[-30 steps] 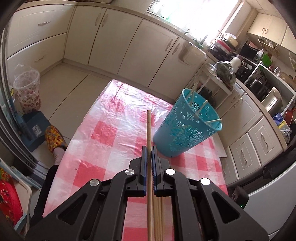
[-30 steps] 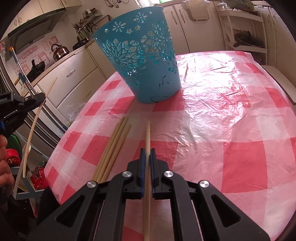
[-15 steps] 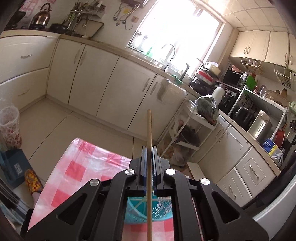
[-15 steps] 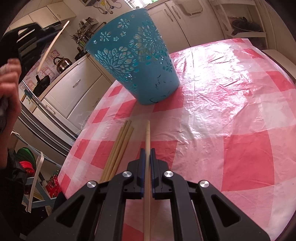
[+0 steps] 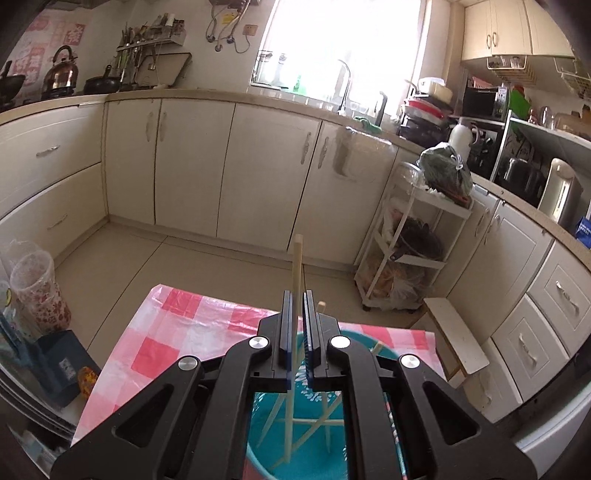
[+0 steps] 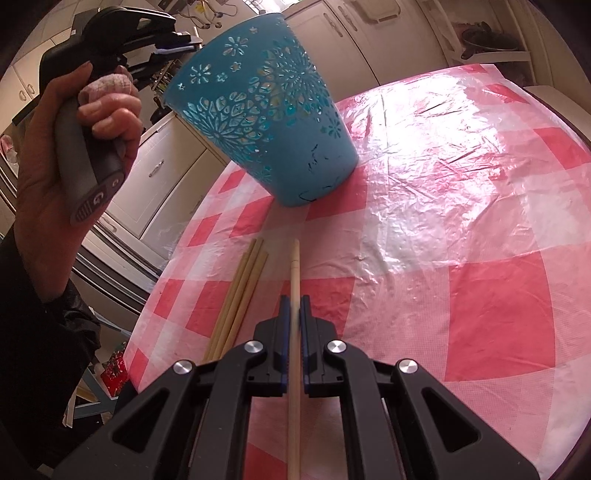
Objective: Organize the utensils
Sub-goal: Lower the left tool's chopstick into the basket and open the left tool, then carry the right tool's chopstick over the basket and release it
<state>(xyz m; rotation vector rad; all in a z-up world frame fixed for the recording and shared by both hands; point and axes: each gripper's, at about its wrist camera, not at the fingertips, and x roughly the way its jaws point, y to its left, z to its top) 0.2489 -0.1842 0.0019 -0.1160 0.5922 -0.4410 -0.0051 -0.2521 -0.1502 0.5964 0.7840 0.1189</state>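
2 chopsticks clamped (image 5: pixel 296 280) (image 6: pixel 294 280) | 3 loose (image 6: pixel 242 291) | 1 basket (image 6: pixel 266 110)

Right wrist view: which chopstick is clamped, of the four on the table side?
The lone chopstick running straight through the right gripper, whose jaws are shut on it. The three loose chopsticks lie bundled on the checked tablecloth beside it, ungripped.

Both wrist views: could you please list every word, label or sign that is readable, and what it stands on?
"G": on the grey handle the person grips.
Red wall posters: characters too blurred to read.
Blue box on the counter: print too small.
Label on the dark blue bin: unreadable.
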